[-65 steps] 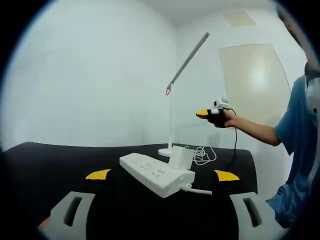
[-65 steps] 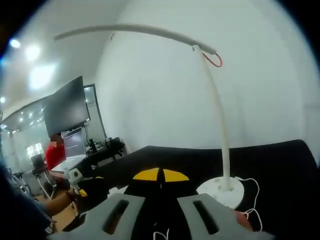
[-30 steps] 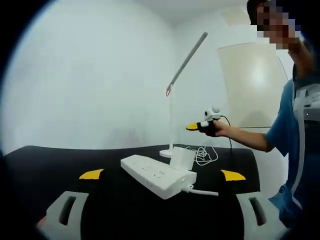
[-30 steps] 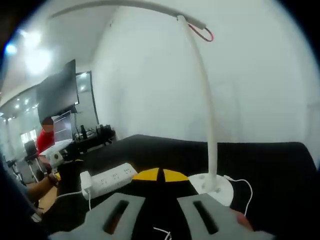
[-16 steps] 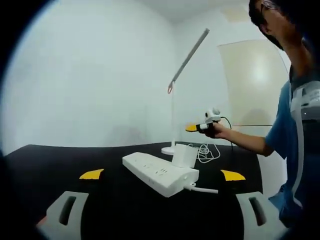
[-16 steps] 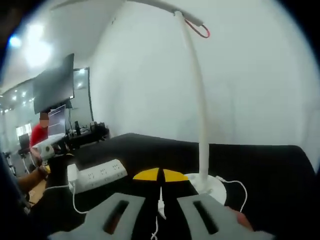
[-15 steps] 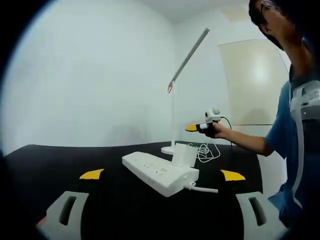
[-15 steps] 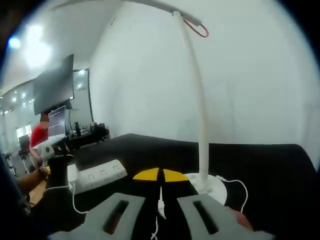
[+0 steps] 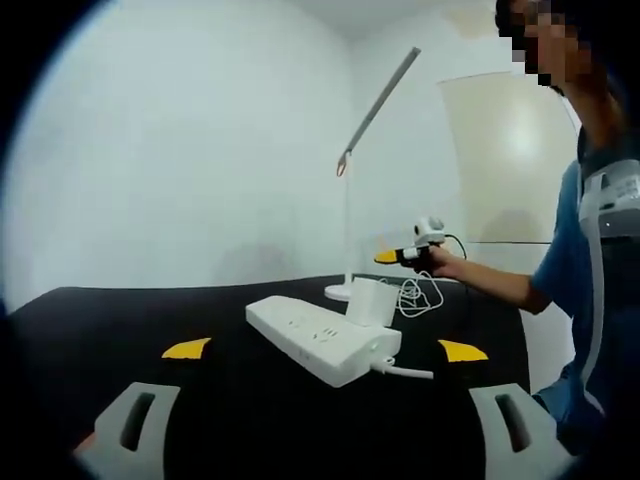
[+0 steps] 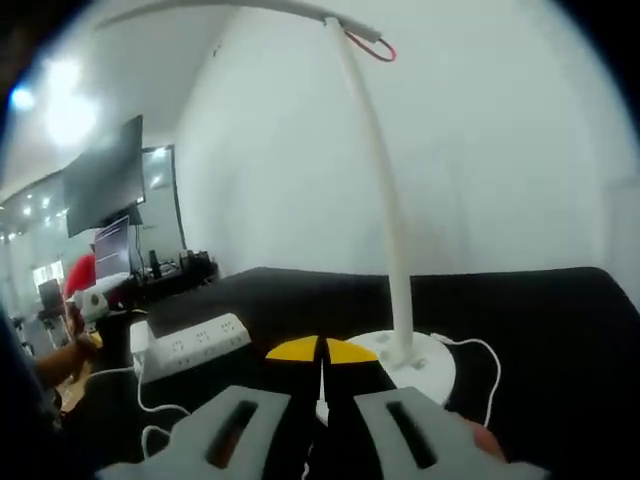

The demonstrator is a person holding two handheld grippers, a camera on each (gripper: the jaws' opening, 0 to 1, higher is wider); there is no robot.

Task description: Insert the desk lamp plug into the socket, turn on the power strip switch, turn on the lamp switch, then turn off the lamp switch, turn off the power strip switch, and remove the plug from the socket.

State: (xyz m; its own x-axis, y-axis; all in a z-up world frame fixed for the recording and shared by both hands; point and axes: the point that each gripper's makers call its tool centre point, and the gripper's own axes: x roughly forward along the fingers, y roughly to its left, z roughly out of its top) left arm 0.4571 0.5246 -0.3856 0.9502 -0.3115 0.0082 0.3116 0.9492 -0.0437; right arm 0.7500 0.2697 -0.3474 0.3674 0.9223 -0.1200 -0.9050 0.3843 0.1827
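The power strip (image 9: 322, 338) lies near the middle of the black table (image 9: 90, 320), its own cable leaving one end. A white block, probably the lamp's plug adapter (image 9: 370, 302), stands at the strip's far side; whether it is seated in a socket I cannot tell. The desk lamp (image 10: 400, 355) stands towards the far edge on a round base, its thin cord (image 9: 418, 297) coiled loosely beside it.

The left gripper (image 9: 325, 350) hangs in front of the strip with jaws spread wide and nothing between them. The right gripper (image 10: 320, 350) faces the lamp base, jaws pressed together, apparently empty.

The adapter looks light, rigid and smooth, so it may slip; its flat sides seem the best hold, not the limp cord. The strip is light enough to slide when pushed or pulled, so it likely needs steadying.
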